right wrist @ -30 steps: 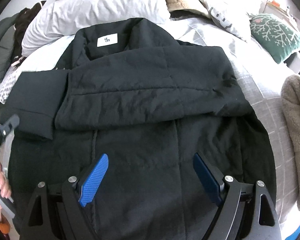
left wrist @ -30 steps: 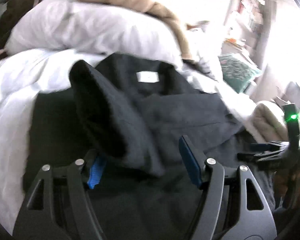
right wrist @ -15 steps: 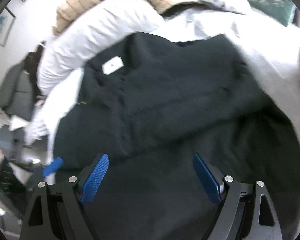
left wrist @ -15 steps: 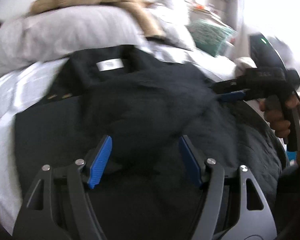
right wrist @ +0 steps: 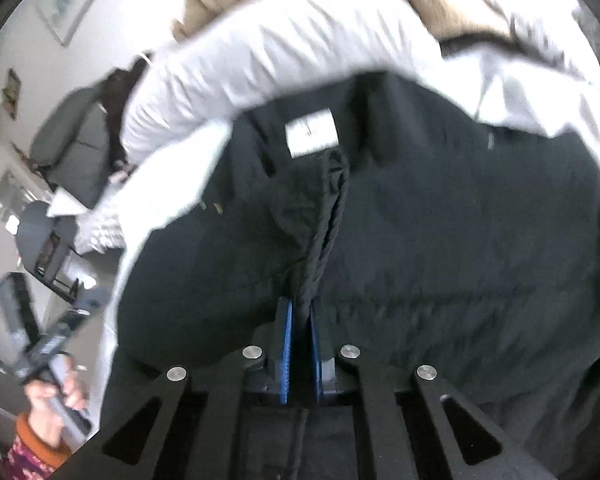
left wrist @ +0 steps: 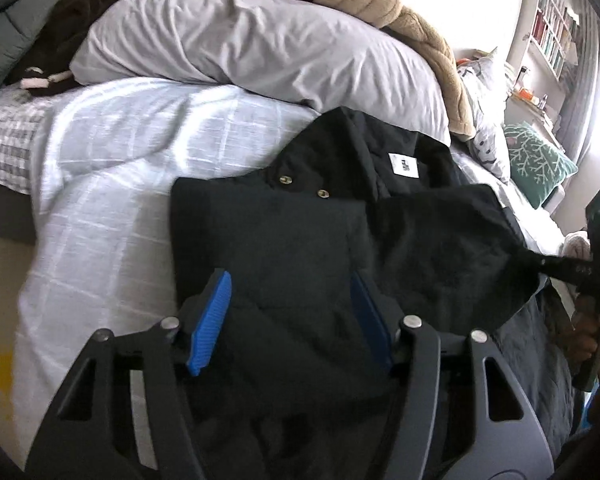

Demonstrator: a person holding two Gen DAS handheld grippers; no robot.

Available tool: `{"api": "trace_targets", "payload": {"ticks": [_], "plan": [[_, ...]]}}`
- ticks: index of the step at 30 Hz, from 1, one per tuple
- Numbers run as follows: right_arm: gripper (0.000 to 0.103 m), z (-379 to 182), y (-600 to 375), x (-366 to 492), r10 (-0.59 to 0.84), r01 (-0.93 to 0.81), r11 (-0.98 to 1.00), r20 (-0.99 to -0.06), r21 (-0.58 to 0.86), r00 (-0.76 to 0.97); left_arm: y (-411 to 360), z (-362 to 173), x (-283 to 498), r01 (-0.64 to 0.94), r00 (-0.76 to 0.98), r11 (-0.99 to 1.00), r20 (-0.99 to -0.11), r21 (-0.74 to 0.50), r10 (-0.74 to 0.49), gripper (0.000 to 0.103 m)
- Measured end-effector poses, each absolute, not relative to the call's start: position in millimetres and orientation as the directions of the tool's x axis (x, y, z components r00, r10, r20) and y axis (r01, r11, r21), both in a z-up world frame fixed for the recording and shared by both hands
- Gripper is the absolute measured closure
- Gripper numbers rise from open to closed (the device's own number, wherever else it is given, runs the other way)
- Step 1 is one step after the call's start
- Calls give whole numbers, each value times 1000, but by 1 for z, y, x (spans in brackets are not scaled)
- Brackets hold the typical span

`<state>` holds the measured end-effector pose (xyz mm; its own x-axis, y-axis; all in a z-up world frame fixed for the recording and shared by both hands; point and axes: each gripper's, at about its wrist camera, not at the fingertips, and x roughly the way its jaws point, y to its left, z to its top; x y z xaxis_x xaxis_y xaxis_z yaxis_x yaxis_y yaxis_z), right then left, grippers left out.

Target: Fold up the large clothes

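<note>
Black jacket (left wrist: pixel 300 248) spread on the bed's checked white duvet (left wrist: pixel 112 184), collar toward the grey pillow (left wrist: pixel 260 44); bare duvet left of its straight left edge. Right gripper (right wrist: pixel 300 344): jaws clamped on a gathered ridge of jacket fabric. Left gripper (left wrist: pixel 290 316): jaws half wide, just narrowed, straddling jacket cloth, pads not pressing. White collar label (left wrist: pixel 404 166), dark mark unreadable. Two brass snaps (left wrist: pixel 304 186) beside it.
</note>
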<state>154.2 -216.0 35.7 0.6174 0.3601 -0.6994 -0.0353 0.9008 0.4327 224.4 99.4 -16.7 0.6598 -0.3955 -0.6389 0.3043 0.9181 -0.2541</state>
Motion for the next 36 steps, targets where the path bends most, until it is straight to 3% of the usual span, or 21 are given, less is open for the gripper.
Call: {"api": "trace_targets", "payload": {"ticks": [3, 5, 8, 12, 13, 17, 19, 22, 27, 36], "plan": [[95, 19, -229, 155, 281, 40, 924, -748, 379, 601, 84, -46, 234, 293, 621, 924, -686, -246, -380, 40], [92, -6, -232, 157, 241, 69, 942, -804, 329, 544, 72, -67, 235, 300, 611, 937, -719, -179, -332, 40], [84, -22, -234, 151, 248, 65, 939, -797, 337, 550, 62, -70, 234, 301, 625, 946, -724, -119, -290, 40], [65, -13, -240, 140, 231, 104, 936, -810, 337, 539, 56, -57, 224, 280, 623, 958, -748, -60, -229, 39], [58, -11, -243, 136, 235, 107, 934, -814, 340, 531, 55, -53, 221, 276, 618, 959, -754, -59, -224, 36], [45, 14, -257, 112, 212, 128, 937, -822, 324, 528, 48, -29, 204, 269, 579, 961, -788, -60, -211, 27], [33, 28, -270, 96, 180, 172, 932, -821, 318, 542, 46, -17, 196, 258, 568, 964, -798, -58, -200, 20], [26, 43, -290, 71, 177, 227, 905, -803, 361, 569, 43, 5, 175, 244, 574, 968, -795, -63, -197, 18], [24, 53, -316, 40, 161, 296, 877, -813, 378, 559, 41, 27, 145, 243, 549, 965, -806, -97, -219, 12], [20, 71, -337, -5, 180, 260, 888, -808, 378, 560, 57, 28, 94, 263, 452, 956, -858, -133, -244, 11]]}}
